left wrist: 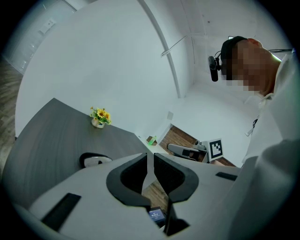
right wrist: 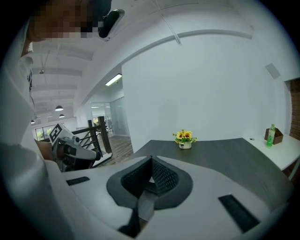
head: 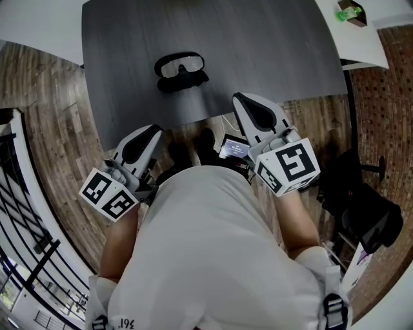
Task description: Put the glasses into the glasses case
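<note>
**Two closed grippers, glasses (head: 181,65) out ahead on the table (head: 271,58)**

Far left, the left gripper (head: 153,131) has its fingers (left wrist: 132,176) pressed together with nothing between them. Its tip is about at the table's near edge. The glasses lie forward and to the right of it, flat on the grey top. They are goggle-like, with a dark frame and clear lenses, and their long axis runs left to right across the person's front. A dark shape touches their near side, likely the glasses case (head: 188,82); I can't tell whether it is open.

The right gripper (head: 240,98) also has its fingers (right wrist: 164,178) closed and holds nothing. Its tip is just over the table edge, and the glasses lie forward and to its left.

So the glasses sit between the two lines of reach, well apart from both. The right gripper looks slightly nearer, but only by a little. Either one would need to open its fingers and come at the frame across its short side.

A flower pot (right wrist: 184,138) stands at the far side of the table. A green bottle (head: 348,11) is off on the white surface at far right.
</note>
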`<state>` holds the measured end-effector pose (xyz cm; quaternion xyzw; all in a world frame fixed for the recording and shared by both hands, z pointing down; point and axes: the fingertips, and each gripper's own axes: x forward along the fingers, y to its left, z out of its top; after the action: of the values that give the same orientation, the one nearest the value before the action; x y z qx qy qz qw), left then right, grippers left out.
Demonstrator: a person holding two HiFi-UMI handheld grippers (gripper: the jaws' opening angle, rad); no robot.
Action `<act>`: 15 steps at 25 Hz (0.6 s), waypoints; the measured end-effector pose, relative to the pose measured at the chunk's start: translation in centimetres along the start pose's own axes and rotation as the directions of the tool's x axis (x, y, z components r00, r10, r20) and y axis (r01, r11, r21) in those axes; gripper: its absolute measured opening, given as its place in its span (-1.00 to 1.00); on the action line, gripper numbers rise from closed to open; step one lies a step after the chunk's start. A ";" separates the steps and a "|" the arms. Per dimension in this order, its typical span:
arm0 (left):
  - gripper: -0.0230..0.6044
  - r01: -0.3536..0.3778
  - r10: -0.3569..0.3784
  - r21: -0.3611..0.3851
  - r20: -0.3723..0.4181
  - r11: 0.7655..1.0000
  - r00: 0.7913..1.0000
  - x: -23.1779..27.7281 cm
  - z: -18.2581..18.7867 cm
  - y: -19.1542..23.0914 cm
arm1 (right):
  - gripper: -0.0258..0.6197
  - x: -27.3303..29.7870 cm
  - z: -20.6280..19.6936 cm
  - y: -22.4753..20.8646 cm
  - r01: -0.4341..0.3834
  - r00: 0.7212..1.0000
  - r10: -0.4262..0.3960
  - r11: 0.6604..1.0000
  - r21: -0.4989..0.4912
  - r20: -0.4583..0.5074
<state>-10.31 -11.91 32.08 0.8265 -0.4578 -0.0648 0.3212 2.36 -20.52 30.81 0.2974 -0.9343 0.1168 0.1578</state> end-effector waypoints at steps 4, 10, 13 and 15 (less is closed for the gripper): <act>-0.76 0.001 -0.001 -0.005 -0.004 1.000 1.000 0.1 -0.1 0.0 | -0.89 -0.2 -0.1 -0.3 0.008 1.000 -0.008 1.000 -0.001 -0.010; -0.76 0.002 -0.002 -0.012 -0.010 1.000 1.000 0.0 -0.4 0.0 | -0.89 -0.2 -0.3 0.0 0.005 1.000 -0.005 1.000 -0.001 -0.018; -0.76 0.002 -0.003 -0.016 -0.014 1.000 1.000 0.0 -0.4 0.1 | -0.89 -0.1 -0.3 -0.1 0.007 1.000 -0.007 1.000 -0.005 -0.021; -0.76 0.002 -0.002 -0.016 -0.015 1.000 1.000 0.0 -0.4 0.1 | -0.89 0.0 -0.2 -0.1 0.008 1.000 -0.008 1.000 -0.009 -0.022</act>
<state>-10.19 -11.76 32.45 0.8248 -0.4540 -0.0625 0.3312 2.44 -20.52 31.02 0.2990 -0.9320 0.1151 0.1697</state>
